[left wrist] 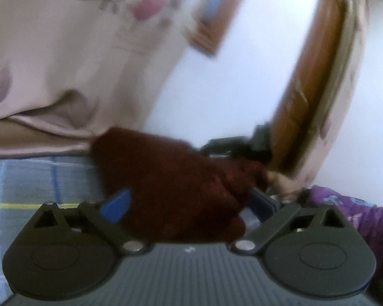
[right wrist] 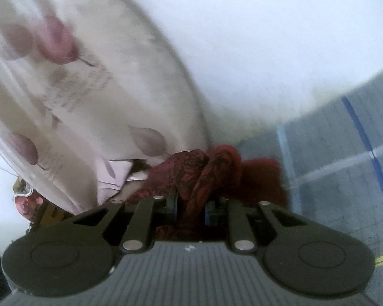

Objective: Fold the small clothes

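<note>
A dark red fuzzy garment (left wrist: 171, 186) lies bunched on the grey checked sheet (left wrist: 38, 183). In the left wrist view my left gripper (left wrist: 189, 204) stands wide open, its blue-padded fingers (left wrist: 117, 206) on either side of the cloth, which fills the gap between them. In the right wrist view my right gripper (right wrist: 190, 207) is shut on a twisted fold of the red garment (right wrist: 204, 170), which bunches out ahead of the fingers and trails onto the sheet (right wrist: 332, 165). Both views are blurred.
A pale floral pillow or quilt (left wrist: 63, 63) lies behind the garment and also shows in the right wrist view (right wrist: 89, 89). A wooden door (left wrist: 311, 89) and white wall stand at the right. Purple patterned fabric (left wrist: 357, 216) lies at the right edge.
</note>
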The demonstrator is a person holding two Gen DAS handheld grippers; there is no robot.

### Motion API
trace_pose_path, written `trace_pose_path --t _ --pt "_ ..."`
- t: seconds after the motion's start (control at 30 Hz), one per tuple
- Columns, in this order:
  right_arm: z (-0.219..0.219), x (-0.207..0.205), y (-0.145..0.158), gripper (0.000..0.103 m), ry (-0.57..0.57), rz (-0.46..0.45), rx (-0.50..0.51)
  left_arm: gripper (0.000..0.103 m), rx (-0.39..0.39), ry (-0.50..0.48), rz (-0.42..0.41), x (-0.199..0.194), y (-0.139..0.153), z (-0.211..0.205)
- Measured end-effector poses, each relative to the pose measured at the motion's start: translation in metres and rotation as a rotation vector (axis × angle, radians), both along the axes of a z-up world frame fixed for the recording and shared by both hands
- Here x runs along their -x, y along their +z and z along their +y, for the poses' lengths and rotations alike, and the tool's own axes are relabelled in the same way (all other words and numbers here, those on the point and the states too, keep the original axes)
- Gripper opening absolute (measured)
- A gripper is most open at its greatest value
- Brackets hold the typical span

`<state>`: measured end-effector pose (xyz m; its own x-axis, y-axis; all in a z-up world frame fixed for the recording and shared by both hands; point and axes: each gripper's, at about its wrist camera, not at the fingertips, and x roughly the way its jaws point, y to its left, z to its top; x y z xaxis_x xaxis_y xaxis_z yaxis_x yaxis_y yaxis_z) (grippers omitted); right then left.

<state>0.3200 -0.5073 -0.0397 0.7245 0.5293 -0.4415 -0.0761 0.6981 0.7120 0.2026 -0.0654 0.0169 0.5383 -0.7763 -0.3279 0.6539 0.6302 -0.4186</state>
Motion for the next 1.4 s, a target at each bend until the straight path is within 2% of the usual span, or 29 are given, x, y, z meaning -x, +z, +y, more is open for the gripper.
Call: trace_pose_path --t 0.1,0.2,0.3,0.37,0.4,0.43,0.53,0.6,0.63,0.7,0.77,0.83,0.93,1.03,1.07,1.1,1.23,1.3,1.33,1.4 --pt "-0.016 0.002 -0.027 0.022 -0.035 0.003 -0.062 0.099 -0.006 -0.025 -0.036 -0.004 0.0 -0.02" --pt "-0.027 0.012 -0.035 0.023 -0.041 -0.064 -0.117 0.099 0.02 -0.033 -0.055 -0.01 0.001 -0.034" --pt "-0.028 0.014 -0.044 0.033 -0.021 -0.039 -0.135 0.099 0.009 -0.039 -0.067 -0.017 -0.003 -0.05" --pt "-0.035 0.021 -0.039 0.045 -0.051 -0.055 -0.145 0.099 -0.005 -0.043 -0.055 -0.02 -0.007 -0.059" --pt "-0.04 0.03 -0.032 0.057 -0.097 -0.075 -0.129 0.099 0.0 -0.052 -0.048 -0.022 -0.01 -0.063" --pt "-0.045 0.041 -0.025 0.064 -0.132 -0.104 -0.127 0.099 0.001 -0.061 -0.047 -0.022 -0.013 -0.066" --pt "-0.058 0.076 -0.002 0.064 -0.163 -0.153 -0.149 0.099 -0.014 -0.082 -0.018 -0.023 -0.023 -0.076" --pt "-0.052 0.093 0.012 0.064 -0.078 -0.18 -0.188 0.099 -0.004 -0.11 -0.008 -0.019 -0.029 -0.08" --pt "-0.045 0.096 0.018 0.064 -0.035 -0.165 -0.185 0.099 -0.018 -0.113 -0.014 -0.016 -0.03 -0.083" --pt "-0.028 0.095 0.025 0.064 0.037 -0.084 -0.126 0.099 -0.053 -0.13 -0.025 -0.011 -0.034 -0.089" --pt "-0.012 0.086 0.02 0.065 0.097 -0.023 -0.108 0.099 -0.079 -0.136 -0.04 -0.008 -0.035 -0.094" --pt "-0.005 0.076 0.011 0.064 0.096 0.035 -0.085 0.099 -0.085 -0.14 -0.037 -0.008 -0.034 -0.095" --pt "0.002 0.062 -0.007 0.064 0.094 0.118 -0.162 0.099 -0.094 -0.134 -0.025 -0.008 -0.033 -0.095" --pt "0.012 0.056 -0.01 0.063 0.085 0.103 -0.159 0.099 -0.108 -0.137 -0.025 -0.006 -0.033 -0.096" --pt "0.013 0.056 -0.009 0.055 0.071 0.098 -0.141 0.099 -0.113 -0.135 -0.027 -0.004 -0.032 -0.097" --pt "0.016 0.057 -0.005 0.032 0.063 0.073 -0.118 0.099 -0.116 -0.13 -0.028 -0.003 -0.03 -0.096" --pt "0.021 0.077 0.028 0.024 0.053 -0.117 -0.018 0.099 -0.064 -0.135 -0.028 0.003 -0.02 -0.094" --pt "0.017 0.085 0.039 0.023 0.025 -0.181 0.028 0.099 -0.063 -0.14 -0.048 0.008 -0.018 -0.095" --pt "0.013 0.088 0.038 0.023 0.005 -0.194 0.053 0.099 -0.07 -0.148 -0.046 0.009 -0.02 -0.096" --pt "-0.002 0.086 0.022 0.023 -0.028 -0.155 0.016 0.099 -0.089 -0.16 -0.037 0.006 -0.023 -0.099"
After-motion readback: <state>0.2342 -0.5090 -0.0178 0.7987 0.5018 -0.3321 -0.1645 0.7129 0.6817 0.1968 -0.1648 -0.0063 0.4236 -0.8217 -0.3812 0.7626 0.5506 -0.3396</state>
